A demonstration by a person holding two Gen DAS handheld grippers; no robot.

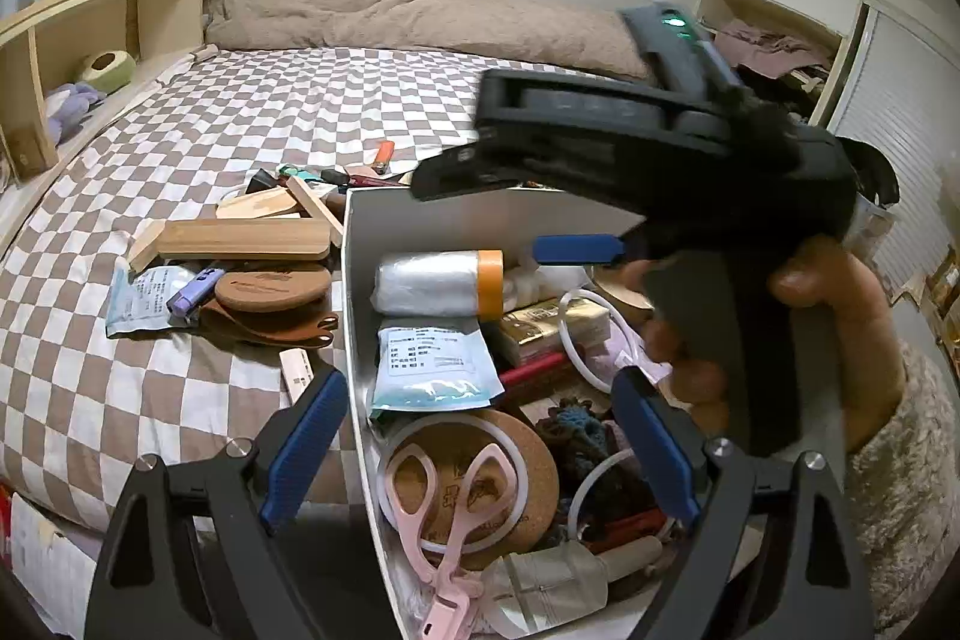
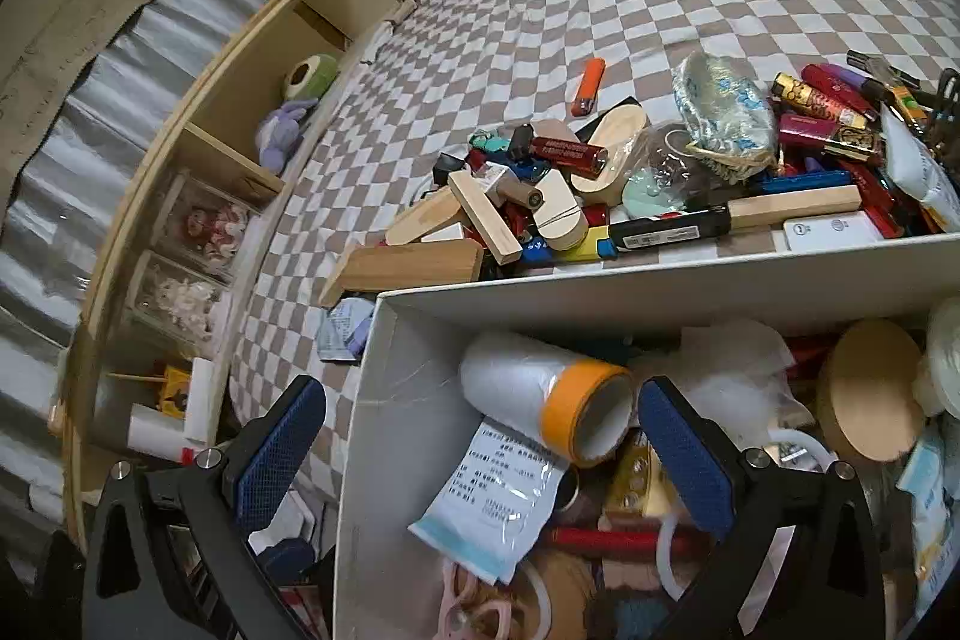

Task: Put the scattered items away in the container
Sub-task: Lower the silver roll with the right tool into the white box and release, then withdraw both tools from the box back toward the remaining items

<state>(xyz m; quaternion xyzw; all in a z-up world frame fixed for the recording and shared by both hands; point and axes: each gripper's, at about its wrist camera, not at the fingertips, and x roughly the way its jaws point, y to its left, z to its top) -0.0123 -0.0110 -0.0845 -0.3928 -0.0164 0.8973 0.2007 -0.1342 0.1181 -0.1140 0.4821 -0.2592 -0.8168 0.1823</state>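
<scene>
The white box [image 1: 354, 280] stands on the checked bed, holding a film roll with orange tape [image 1: 438, 283], a mask packet [image 1: 432, 358], pink scissors [image 1: 450, 508] and several other items. My left gripper [image 1: 480, 445] is open, its fingers astride the box's left wall. To the left lie wooden blocks [image 1: 240, 238], a cork coaster [image 1: 273, 283] and a purple lighter [image 1: 192, 295]. My right gripper [image 2: 480, 454] hangs open over the box [image 2: 660, 280], above the film roll [image 2: 552, 394], holding nothing. A heap of lighters and wooden pieces [image 2: 600, 196] lies behind the box.
An orange lighter [image 2: 591, 85] lies alone on the checked sheet. A wooden headboard shelf [image 2: 252, 100] with a plush toy [image 2: 282, 130] runs along the left. A beige duvet [image 1: 390, 10] is bunched at the far side. A hand [image 1: 828, 304] holds the right gripper's handle.
</scene>
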